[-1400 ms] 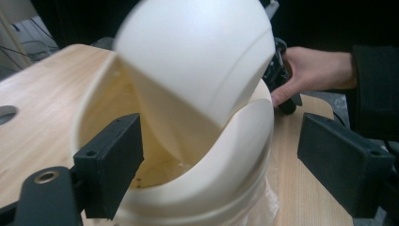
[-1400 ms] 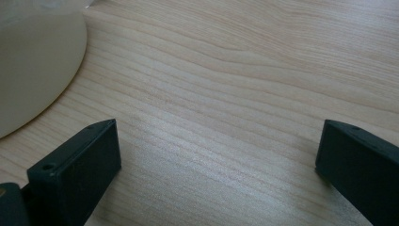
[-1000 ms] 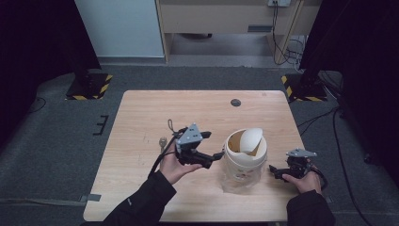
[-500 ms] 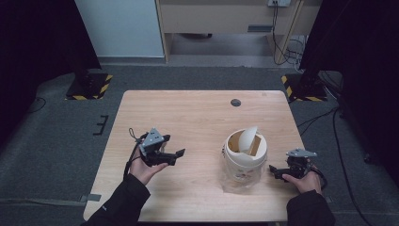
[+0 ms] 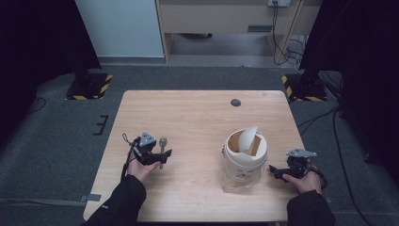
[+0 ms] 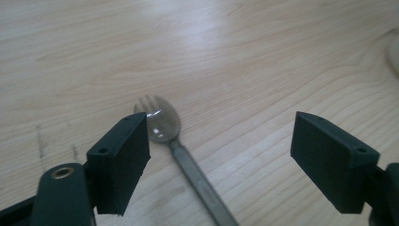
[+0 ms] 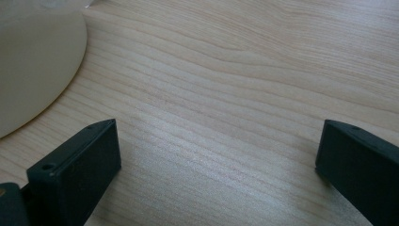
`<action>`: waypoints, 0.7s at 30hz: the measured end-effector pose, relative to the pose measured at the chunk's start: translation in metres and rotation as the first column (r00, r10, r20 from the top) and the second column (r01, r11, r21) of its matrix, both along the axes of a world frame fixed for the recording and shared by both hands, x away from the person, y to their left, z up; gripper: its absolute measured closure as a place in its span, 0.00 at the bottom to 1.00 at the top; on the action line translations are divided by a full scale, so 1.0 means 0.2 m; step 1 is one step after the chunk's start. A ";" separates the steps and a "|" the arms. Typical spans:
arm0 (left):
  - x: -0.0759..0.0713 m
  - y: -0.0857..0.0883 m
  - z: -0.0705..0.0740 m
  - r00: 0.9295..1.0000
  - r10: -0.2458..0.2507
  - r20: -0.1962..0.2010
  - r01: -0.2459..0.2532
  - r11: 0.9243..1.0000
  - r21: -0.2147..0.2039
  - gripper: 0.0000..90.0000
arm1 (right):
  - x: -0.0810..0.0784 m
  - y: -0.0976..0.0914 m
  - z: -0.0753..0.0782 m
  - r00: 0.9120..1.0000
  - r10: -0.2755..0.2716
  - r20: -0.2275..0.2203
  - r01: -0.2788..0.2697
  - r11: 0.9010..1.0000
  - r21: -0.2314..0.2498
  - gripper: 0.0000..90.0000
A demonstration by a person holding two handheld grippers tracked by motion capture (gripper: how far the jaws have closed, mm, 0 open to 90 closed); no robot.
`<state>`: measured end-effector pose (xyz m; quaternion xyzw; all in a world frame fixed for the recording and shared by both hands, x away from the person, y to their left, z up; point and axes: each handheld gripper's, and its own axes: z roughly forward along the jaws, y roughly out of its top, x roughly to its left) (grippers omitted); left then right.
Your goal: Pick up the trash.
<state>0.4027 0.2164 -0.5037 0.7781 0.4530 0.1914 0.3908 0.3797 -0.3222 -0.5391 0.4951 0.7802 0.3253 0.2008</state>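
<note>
Since the left gripper, jaws apart and just narrowing, straddles the flat spork from six o'clock, its pads may skid off that handle.

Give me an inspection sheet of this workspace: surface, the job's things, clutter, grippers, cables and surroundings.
Surface: light wooden table, with a small dark round disc near the far edge.
Job's things: metal spork lying flat; white bin with its swing lid tilted.
Clutter: nothing seen.
Grippers: left gripper open, fingers either side of the spork, not pressing on it, having just been closing; right gripper open beside the bin, nothing between its fingers.
Cables: one trails from each gripper; more lie on the floor at right.
Surroundings: grey carpet, black stands with hazard-striped bases, a wooden desk behind.
</note>
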 end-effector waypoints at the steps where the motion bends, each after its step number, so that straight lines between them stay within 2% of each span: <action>1: 0.01 0.00 -0.01 1.000 0.006 -0.009 -0.006 1.000 0.005 0.24 | 0.00 0.00 0.00 1.000 0.000 0.000 0.000 1.000 0.000 0.01; 8: 0.05 0.02 -0.08 0.998 0.044 -0.049 -0.042 0.998 0.039 0.33 | 0.00 0.00 0.00 1.000 0.000 0.000 0.000 1.000 0.000 0.01; 14: 0.06 0.03 -0.10 0.993 0.076 -0.085 -0.074 0.997 0.022 0.45 | 0.00 0.00 0.00 1.000 0.000 0.001 0.000 1.000 0.000 0.01; 19: 0.06 0.03 -0.11 0.990 0.086 -0.115 -0.083 0.996 0.030 0.57 | 0.00 0.00 0.00 1.000 0.000 0.001 0.000 1.000 0.000 0.01; 21: 0.06 0.03 -0.11 0.989 0.090 -0.116 -0.087 0.996 0.030 0.62 | 0.00 0.00 0.00 1.000 0.000 0.000 0.000 1.000 0.000 0.01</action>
